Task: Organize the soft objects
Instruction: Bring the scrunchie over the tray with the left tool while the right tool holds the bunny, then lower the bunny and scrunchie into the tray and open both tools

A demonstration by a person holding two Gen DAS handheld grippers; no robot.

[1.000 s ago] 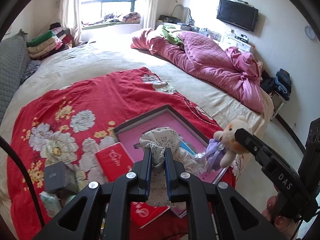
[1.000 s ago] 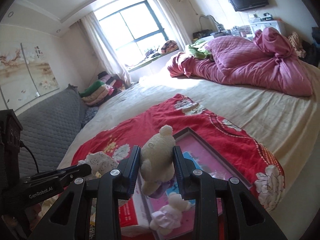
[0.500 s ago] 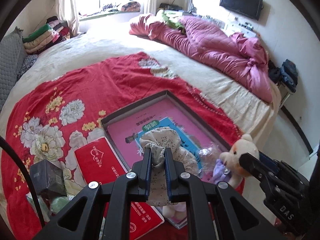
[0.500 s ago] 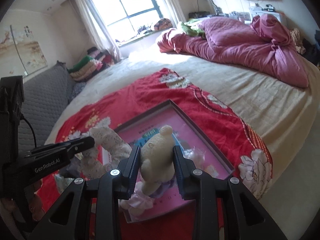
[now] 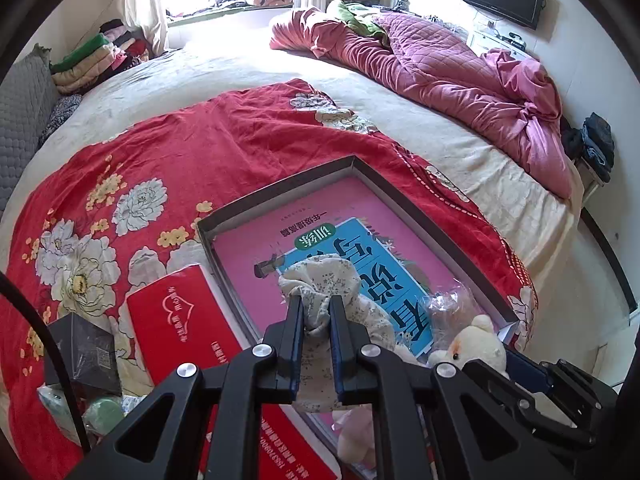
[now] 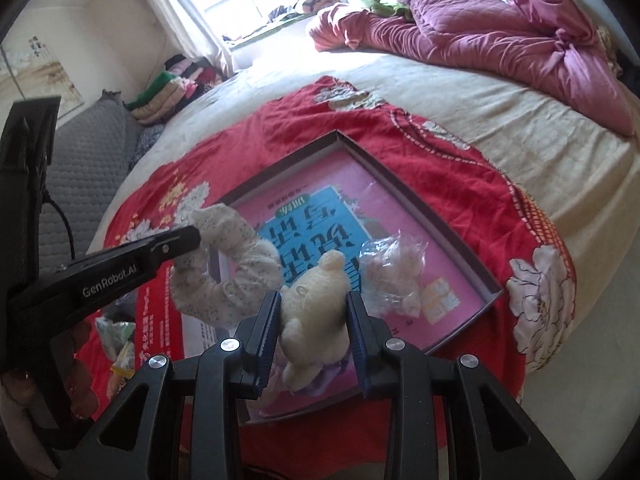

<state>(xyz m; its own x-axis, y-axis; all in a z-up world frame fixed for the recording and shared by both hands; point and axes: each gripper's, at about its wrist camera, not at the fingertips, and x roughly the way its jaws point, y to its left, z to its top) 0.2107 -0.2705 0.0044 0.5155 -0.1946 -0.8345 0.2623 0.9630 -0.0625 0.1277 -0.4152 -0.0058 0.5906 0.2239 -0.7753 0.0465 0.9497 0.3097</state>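
Observation:
My left gripper [image 5: 316, 312] is shut on a white floral fabric ring [image 5: 324, 280], held just above the near part of a shallow grey box [image 5: 352, 162] lined with a pink and blue book. The ring also shows in the right wrist view [image 6: 240, 248]. My right gripper [image 6: 314, 304] is shut on a cream plush bear [image 6: 316, 304] with a purple dress, over the box's near edge. The bear also shows in the left wrist view [image 5: 476, 346]. A crumpled clear plastic bag [image 6: 390, 268] lies in the box.
The box sits on a red floral blanket [image 5: 160, 152] on a beige bed. A red booklet [image 5: 180, 320], a black box [image 5: 84, 352] and a green item [image 5: 102, 412] lie left. A pale plush [image 5: 356, 436] lies near. A pink quilt [image 5: 460, 68] is heaped far right.
Both grippers have moved down and forward toward the box, keeping their loads. The ring and the bear now hang low over the box's near part.

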